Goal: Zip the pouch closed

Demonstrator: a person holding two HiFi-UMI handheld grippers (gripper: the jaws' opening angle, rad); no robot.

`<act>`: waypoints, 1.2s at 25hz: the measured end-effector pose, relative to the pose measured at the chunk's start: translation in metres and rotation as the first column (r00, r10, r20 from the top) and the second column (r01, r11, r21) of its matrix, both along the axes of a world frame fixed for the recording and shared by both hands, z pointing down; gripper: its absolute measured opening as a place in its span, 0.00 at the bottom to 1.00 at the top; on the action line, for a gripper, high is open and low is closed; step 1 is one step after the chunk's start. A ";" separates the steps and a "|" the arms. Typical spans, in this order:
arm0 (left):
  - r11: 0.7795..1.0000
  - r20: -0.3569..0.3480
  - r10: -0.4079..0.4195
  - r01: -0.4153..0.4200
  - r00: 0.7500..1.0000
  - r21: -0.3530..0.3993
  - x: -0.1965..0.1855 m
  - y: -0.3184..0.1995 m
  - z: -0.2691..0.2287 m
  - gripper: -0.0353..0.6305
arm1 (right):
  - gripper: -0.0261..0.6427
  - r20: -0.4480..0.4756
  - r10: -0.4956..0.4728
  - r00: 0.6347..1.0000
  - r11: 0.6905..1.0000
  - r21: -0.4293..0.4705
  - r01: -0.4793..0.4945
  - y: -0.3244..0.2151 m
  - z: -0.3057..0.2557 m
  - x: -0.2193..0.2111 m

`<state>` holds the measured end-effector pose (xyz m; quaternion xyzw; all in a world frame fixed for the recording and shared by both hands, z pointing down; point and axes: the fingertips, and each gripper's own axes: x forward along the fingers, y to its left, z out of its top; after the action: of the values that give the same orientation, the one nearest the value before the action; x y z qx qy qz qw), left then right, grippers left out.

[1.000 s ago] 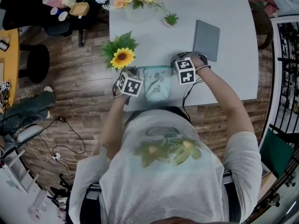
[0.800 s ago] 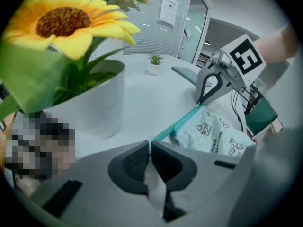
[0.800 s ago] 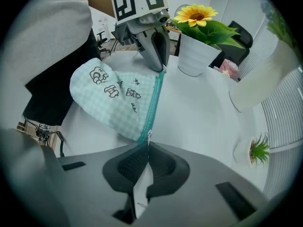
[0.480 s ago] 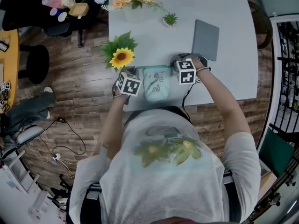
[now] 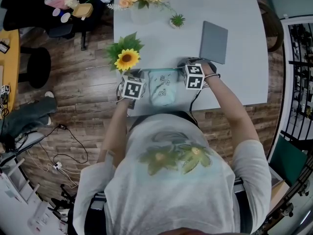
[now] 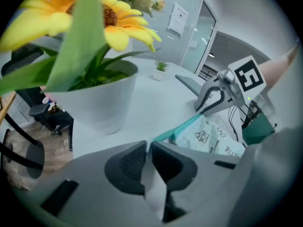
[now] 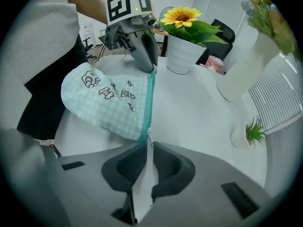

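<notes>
Pouch (image 5: 161,89): mint check, doodles, lettering too small to read. My left tongs (image 6: 147,144) clench its corner; right tongs (image 7: 147,145) pinch the zip pull (image 7: 148,137), jaws just easing open.

The person wears a pale T-shirt (image 5: 166,190) with short sleeves (image 5: 252,155) and a green and yellow flower print (image 5: 171,156) on it. The left gripper (image 6: 147,148) and the right gripper (image 7: 149,148) have smooth grey shells with dark ribbed pads (image 7: 130,167). Each carries a white cube (image 5: 194,76) with black square markers. A thin dark cable (image 5: 196,101) trails from the right one.
</notes>
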<state>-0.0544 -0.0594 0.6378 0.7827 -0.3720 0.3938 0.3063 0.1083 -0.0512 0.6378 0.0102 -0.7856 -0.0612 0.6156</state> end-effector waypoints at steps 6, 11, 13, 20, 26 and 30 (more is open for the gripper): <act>1.000 -0.042 -0.001 0.002 0.999 0.030 0.002 0.000 -0.013 0.18 | 0.19 0.086 0.166 0.982 0.986 -0.014 -0.166 0.003 -0.015 0.002; 0.997 -0.058 -0.015 0.019 0.998 0.080 0.004 0.005 -0.028 0.24 | 0.19 0.268 0.361 0.893 0.925 0.019 -0.379 -0.005 -0.044 -0.004; 0.991 -0.061 -0.034 0.042 0.998 0.130 0.002 0.004 -0.039 0.24 | 0.19 0.350 0.432 0.831 0.886 0.007 -0.463 -0.009 -0.057 -0.007; 0.970 -0.120 -0.085 0.110 0.989 0.217 0.001 0.006 -0.079 0.23 | 0.19 0.542 0.616 0.572 0.736 -0.138 -0.662 -0.004 -0.095 -0.012; 0.958 -0.195 -0.088 0.137 0.977 0.252 0.011 0.014 -0.115 0.21 | 0.13 0.650 0.644 0.404 0.641 -0.171 -0.748 0.009 -0.143 -0.024; 0.931 -0.221 -0.093 0.163 0.971 0.327 0.016 0.015 -0.144 0.10 | 0.08 0.689 0.644 0.333 0.609 -0.198 -0.768 0.022 -0.166 -0.035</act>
<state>-0.0388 -0.0441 0.4934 0.8339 -0.4524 0.2207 0.2265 0.0733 -0.0293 0.4715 0.4234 -0.8628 0.1573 0.2268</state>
